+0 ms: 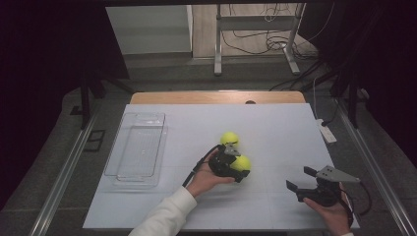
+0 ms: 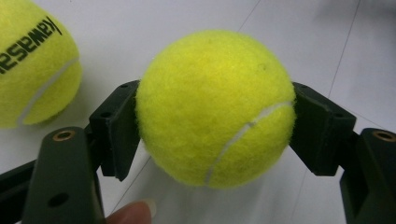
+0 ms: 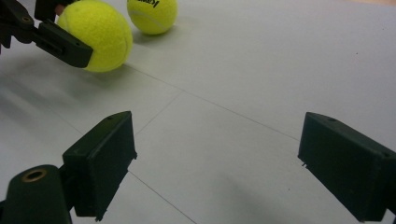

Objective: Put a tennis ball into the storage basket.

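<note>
We see a pale worktop (image 1: 275, 123) in a dark room; left tongs (image 2: 212, 109) grip a tennis ball (image 2: 215, 107) mid-worktop, right tongs (image 3: 217, 154) gape near its front right corner.

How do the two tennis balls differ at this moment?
The near tennis ball is clamped between the left gripper's jaws; the far tennis ball lies free on the table, untouched. The far ball shows black lettering toward the left gripper's camera; the near one shows a white seam. Both are yellow and fuzzy.
</note>
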A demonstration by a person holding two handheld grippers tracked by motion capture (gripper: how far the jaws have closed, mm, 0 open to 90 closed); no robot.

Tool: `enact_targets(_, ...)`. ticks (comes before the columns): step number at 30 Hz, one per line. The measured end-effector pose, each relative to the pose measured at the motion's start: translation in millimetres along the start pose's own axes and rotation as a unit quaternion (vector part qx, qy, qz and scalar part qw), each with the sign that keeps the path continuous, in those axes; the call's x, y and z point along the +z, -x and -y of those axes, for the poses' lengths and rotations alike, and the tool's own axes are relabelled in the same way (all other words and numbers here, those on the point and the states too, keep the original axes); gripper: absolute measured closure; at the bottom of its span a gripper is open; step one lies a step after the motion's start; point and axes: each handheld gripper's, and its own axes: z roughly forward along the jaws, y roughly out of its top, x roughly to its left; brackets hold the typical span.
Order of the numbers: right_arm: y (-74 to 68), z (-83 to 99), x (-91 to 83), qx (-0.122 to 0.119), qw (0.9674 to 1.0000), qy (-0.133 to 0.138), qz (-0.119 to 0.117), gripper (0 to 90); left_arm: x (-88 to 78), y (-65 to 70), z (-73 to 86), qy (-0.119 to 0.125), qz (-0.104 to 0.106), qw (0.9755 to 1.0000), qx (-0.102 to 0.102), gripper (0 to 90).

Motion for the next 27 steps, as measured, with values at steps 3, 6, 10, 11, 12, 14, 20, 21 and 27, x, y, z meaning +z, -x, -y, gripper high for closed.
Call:
enact_targets(3, 0.0, 0.1, -0.1, 0.0, 1.0, 0.0, 0.0, 11.1, -3.4, 0.0, -0.5, 0.005, 0.0, 1.0, 0.001, 26.6)
enact_targets(6, 0.1, 0.1, -0.1, 0.0, 1.0, 0.0, 0.0, 11.2, -6.9, -0.4, -0.9, 0.011, -0.001, 0.9999, -0.001, 26.6)
enact_targets(10, -0.1, 0.3, -0.1, 0.0, 1.0, 0.0, 0.0, 11.1, -11.7, -0.5, -1.4, 0.018, -0.002, 0.9998, -0.002, 26.6)
enact_targets(11, -0.1, 0.3, -0.1, 0.0, 1.0, 0.0, 0.0, 11.2, -13.3, -0.4, -1.6, 0.019, -0.002, 0.9998, -0.002, 26.6)
enact_targets(12, -0.1, 0.3, -0.2, 0.0, 1.0, 0.0, 0.0, 11.2, -15.0, -0.3, -1.9, 0.022, -0.003, 0.9997, -0.001, 26.6)
enact_targets(14, -0.3, 0.2, -0.5, -0.001, 1.0, 0.0, 0.002, 11.1, -19.6, 0.5, -2.5, 0.03, -0.003, 0.9995, -0.001, 26.6)
enact_targets(20, -0.3, 0.3, -1.0, 0.0, 1.0, 0.0, 0.002, 11.2, -26.9, 0.8, -3.2, 0.04, -0.004, 0.9992, 0.0, 26.6)
enact_targets(21, -0.2, 0.3, -1.1, 0.0, 1.0, 0.0, 0.002, 11.2, -27.8, 0.8, -3.2, 0.041, -0.004, 0.9992, 0.0, 26.6)
enact_targets(27, 0.1, 0.5, -1.8, 0.001, 1.0, 0.001, 0.003, 11.2, -33.1, 1.0, -4.1, 0.047, -0.005, 0.9989, 0.003, 26.6)
